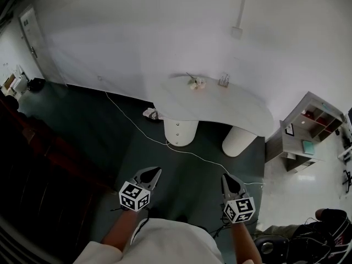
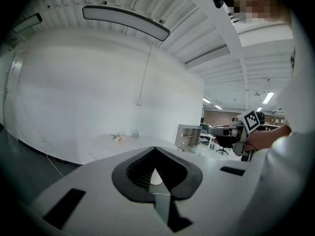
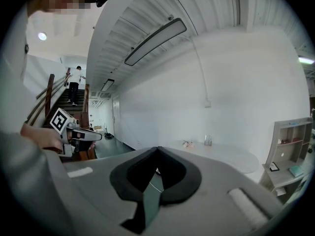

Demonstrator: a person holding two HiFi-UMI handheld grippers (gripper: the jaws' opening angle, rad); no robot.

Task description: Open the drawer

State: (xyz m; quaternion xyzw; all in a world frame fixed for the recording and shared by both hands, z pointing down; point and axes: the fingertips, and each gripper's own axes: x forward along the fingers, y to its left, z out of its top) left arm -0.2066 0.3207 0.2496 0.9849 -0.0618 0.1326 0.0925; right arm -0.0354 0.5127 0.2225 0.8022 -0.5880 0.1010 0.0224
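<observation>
I stand on a dark green floor, facing a white oval table (image 1: 220, 108) set on two round pedestals. The left pedestal (image 1: 179, 131) shows two small dark knobs, and I cannot tell whether they are on drawers. My left gripper (image 1: 155, 171) is held out low in front of me, its jaws shut and empty (image 2: 155, 149). My right gripper (image 1: 225, 176) is level with it on the right, and its jaws (image 3: 157, 149) also meet with nothing between them. Both are well short of the table.
A grey cube shelf unit (image 1: 311, 126) stands right of the table. A white cable (image 1: 181, 150) trails across the floor. A dark wooden stair rail (image 1: 38, 147) runs along the left. A black chair base (image 1: 275, 249) is at the lower right. Small items (image 1: 196, 83) sit on the table.
</observation>
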